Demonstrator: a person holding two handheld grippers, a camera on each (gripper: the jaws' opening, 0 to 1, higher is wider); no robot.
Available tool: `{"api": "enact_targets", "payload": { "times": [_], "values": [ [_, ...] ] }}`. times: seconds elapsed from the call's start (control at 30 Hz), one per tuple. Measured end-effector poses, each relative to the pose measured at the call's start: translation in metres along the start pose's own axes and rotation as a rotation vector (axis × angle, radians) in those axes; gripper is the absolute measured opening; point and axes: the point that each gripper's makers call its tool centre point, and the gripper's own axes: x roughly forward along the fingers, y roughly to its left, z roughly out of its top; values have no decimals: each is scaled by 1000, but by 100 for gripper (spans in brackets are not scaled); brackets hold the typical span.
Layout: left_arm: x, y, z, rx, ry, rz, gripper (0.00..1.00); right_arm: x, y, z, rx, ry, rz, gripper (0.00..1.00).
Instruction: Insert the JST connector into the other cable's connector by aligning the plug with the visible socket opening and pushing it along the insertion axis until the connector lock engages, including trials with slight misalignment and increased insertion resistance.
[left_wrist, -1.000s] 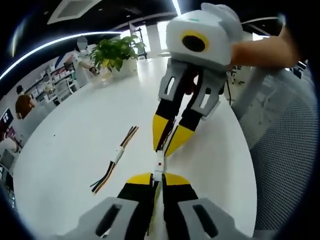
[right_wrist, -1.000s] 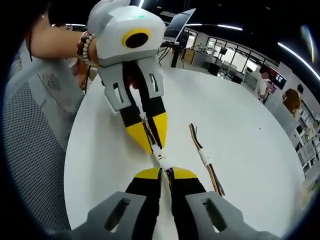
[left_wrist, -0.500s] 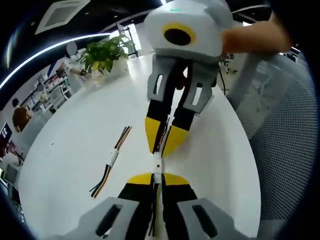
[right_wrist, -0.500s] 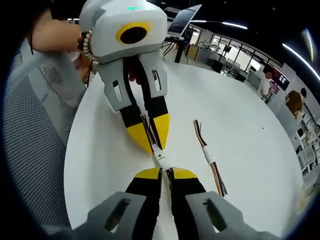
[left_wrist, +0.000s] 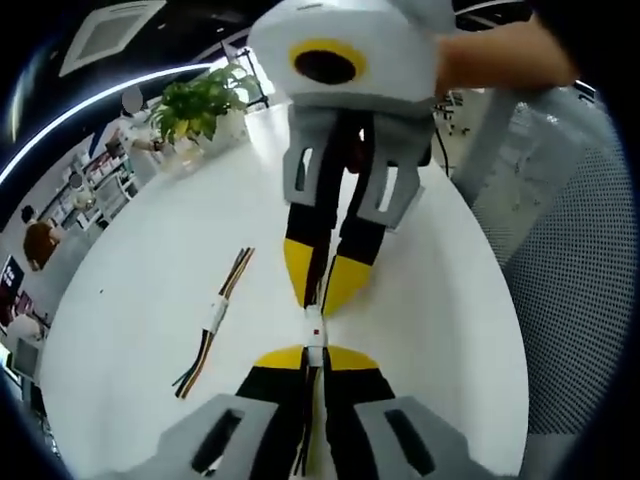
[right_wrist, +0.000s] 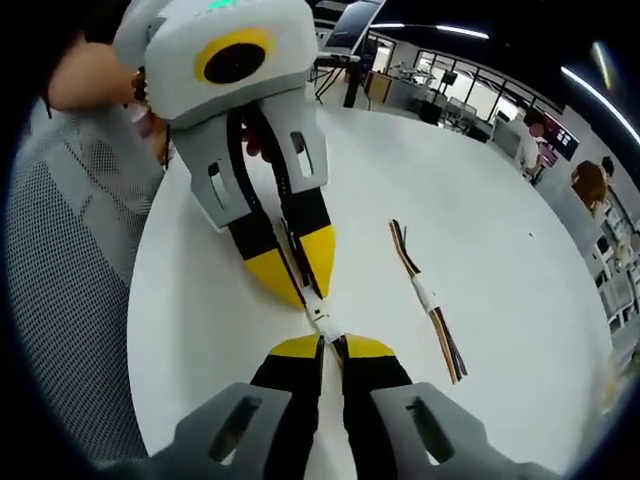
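Note:
Two small white JST connectors meet tip to tip between the two grippers, above a white round table (left_wrist: 140, 260). In the left gripper view my left gripper (left_wrist: 314, 352) is shut on one white connector (left_wrist: 315, 352) with its wires running back between the jaws. The right gripper (left_wrist: 322, 300) comes in from above, shut on the mating connector (left_wrist: 314, 325). In the right gripper view my right gripper (right_wrist: 332, 345) holds its cable, and the joined white connectors (right_wrist: 321, 318) bridge to the left gripper (right_wrist: 305, 290). Whether the lock is engaged cannot be told.
A spare mated cable pair (left_wrist: 213, 318) with coloured wires lies on the table, also as the spare cable (right_wrist: 428, 298) in the right gripper view. A potted plant (left_wrist: 195, 105) stands at the far edge. A mesh chair (left_wrist: 570, 260) is beside the table. People stand in the background.
Both cameras have shifted slightly and the opposite gripper looms larger and closer in each view. The connectors stay pressed together between the tips.

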Motion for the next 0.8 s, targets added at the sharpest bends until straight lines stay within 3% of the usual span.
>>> {"api": "enact_targets", "payload": {
  "times": [0.43,0.53,0.8],
  "values": [
    [1,1,0,-32,-21,1,0,-2,1,6,57,-34,18,4],
    [1,0,0,-30,-24,-5,0,-1,3,7,-6,-24,15,4],
    [1,1,0,-38,-36,-5,0,0,3,8,31,-21,15,4]
  ]
}}
